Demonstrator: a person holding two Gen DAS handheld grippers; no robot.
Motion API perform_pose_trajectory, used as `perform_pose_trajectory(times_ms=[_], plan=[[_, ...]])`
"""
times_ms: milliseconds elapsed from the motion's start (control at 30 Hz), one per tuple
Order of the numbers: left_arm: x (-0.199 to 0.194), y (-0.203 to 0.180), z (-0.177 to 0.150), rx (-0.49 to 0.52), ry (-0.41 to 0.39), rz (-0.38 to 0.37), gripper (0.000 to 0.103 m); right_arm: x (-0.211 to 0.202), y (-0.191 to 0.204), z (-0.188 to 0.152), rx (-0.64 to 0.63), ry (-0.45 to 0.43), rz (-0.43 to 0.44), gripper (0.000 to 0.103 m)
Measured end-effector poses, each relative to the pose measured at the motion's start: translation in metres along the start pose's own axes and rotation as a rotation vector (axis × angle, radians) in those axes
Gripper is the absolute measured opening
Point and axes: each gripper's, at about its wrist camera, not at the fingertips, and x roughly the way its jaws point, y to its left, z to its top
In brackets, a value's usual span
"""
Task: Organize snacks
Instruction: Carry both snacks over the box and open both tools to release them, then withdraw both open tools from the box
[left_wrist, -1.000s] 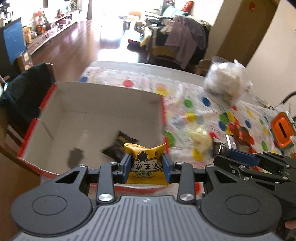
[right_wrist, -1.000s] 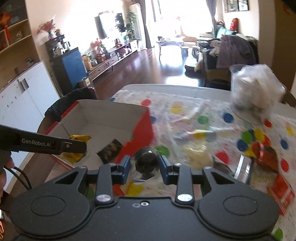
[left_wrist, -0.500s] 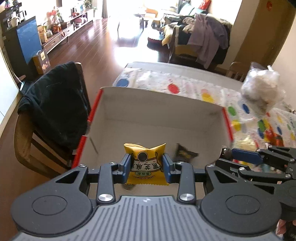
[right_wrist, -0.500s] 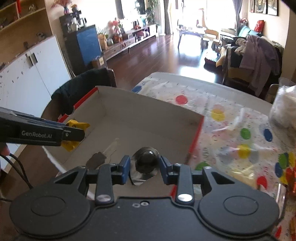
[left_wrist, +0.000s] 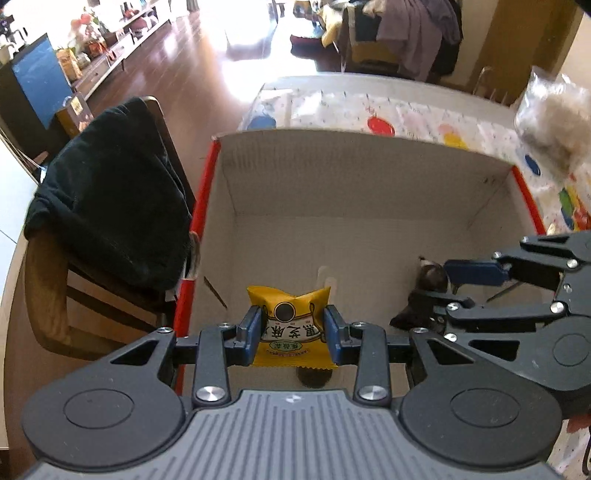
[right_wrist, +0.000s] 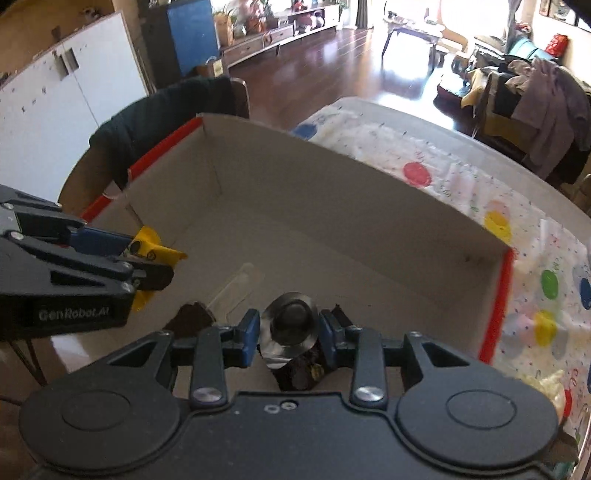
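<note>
My left gripper (left_wrist: 291, 330) is shut on a yellow snack packet (left_wrist: 290, 326) and hangs over the near left part of a red-edged cardboard box (left_wrist: 351, 177). My right gripper (right_wrist: 289, 334) is shut on a dark snack in silvery wrapping (right_wrist: 291, 326), above the box's near right part. The right wrist view shows the left gripper (right_wrist: 151, 258) with the yellow packet (right_wrist: 153, 249) at the left. In the left wrist view the right gripper (left_wrist: 439, 284) and its dark snack (left_wrist: 430, 277) come in from the right. A dark packet (right_wrist: 192, 317) lies on the box floor.
The box stands on a table with a dotted cloth (right_wrist: 461, 177). A chair with a black garment (left_wrist: 107, 203) stands close by the box's left wall. A clear bag of snacks (left_wrist: 554, 122) sits at the table's far right. Loose wrapped snacks (right_wrist: 546, 384) lie right of the box.
Both grippers have moved left from the table edge to above the box and sunk lower, each still holding its snack. The box now fills both views.
</note>
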Motion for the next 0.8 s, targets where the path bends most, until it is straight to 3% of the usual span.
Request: perform_pose_trajectory(times_ms=[333,800], plan=[[0.019,-0.003,-0.006,0.018,0.074,-0.022,0.036,0.009,-0.001,-0.001,0.010,0.041,-0.009,0.037],[-0.004,-0.003,-0.011,-0.006,0.019,-0.056,0.040,-0.024,-0.006,-0.003,0.056,-0.022,0.000,0.052]])
